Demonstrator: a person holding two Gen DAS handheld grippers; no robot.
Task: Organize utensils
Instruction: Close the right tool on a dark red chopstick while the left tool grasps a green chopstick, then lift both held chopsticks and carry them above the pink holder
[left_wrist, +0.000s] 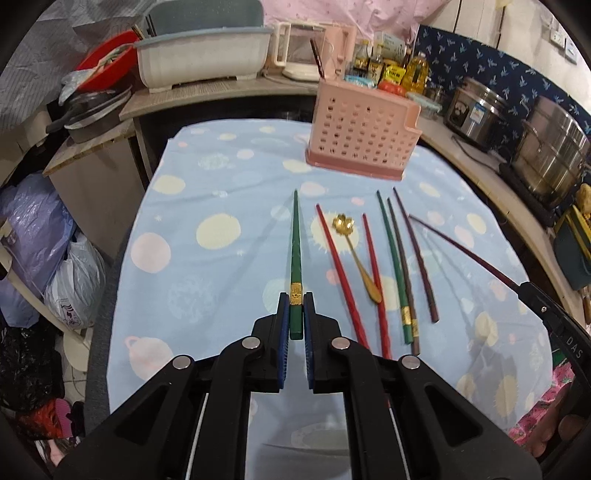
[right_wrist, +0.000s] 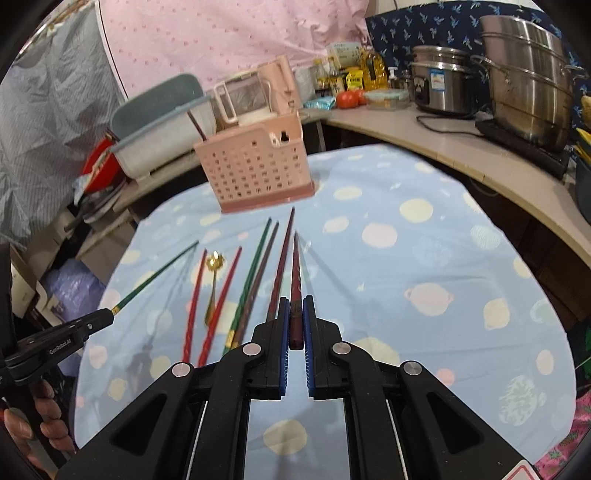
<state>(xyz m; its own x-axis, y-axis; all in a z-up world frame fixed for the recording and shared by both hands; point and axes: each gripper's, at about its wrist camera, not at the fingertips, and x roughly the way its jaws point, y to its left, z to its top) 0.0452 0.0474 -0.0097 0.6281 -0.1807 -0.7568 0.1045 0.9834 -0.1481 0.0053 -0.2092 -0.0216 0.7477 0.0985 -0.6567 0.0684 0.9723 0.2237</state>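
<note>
My left gripper (left_wrist: 295, 306) is shut on the thick end of a green chopstick (left_wrist: 295, 251), held clear of the spotted blue cloth (left_wrist: 207, 192). My right gripper (right_wrist: 295, 314) is shut on a dark red chopstick (right_wrist: 295, 273), also lifted. Each gripper shows at the edge of the other's view. On the cloth between them lie two red chopsticks (left_wrist: 341, 273), a gold spoon (left_wrist: 354, 251), another green chopstick (left_wrist: 393, 266), a brown one (left_wrist: 403, 277) and a maroon one (left_wrist: 415, 254). A pink perforated utensil basket (left_wrist: 364, 136) stands beyond them with a dark stick in it.
A curved counter (right_wrist: 461, 147) wraps the table's far and right sides, carrying steel pots (right_wrist: 528, 77), a cooker, bottles, a kettle and a white tub (left_wrist: 203, 55). Plastic bags (left_wrist: 44, 236) crowd the floor at left. A person's hand (right_wrist: 44, 421) grips the left tool.
</note>
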